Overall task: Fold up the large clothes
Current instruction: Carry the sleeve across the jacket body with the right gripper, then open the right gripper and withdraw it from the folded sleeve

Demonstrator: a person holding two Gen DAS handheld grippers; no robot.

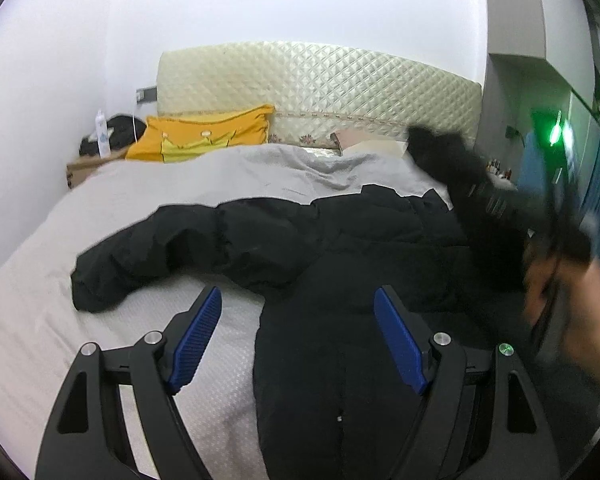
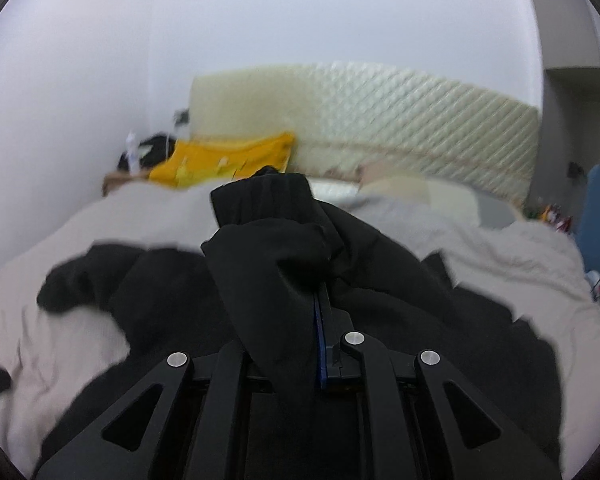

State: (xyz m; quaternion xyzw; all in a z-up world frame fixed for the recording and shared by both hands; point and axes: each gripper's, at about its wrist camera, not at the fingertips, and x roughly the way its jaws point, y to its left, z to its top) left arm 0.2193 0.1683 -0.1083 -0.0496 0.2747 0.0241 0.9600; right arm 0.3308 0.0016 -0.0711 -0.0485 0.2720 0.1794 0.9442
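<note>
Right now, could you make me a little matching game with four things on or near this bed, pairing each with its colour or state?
Things:
1. black coat
2. pillow
3. left gripper
4. right gripper

States:
A. jaws wide apart, nothing between them
B. yellow, by the headboard
C. clamped shut on a coat sleeve
D. spread across the grey bedcover

Pairs: 1-D, 2-B, 3-A, 4-C

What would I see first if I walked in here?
A big black coat sprawls across the gray bed, one sleeve pinched in the right hand-held gripper. Behind it, a bright yellow pillow leans against the cream headboard.
</note>
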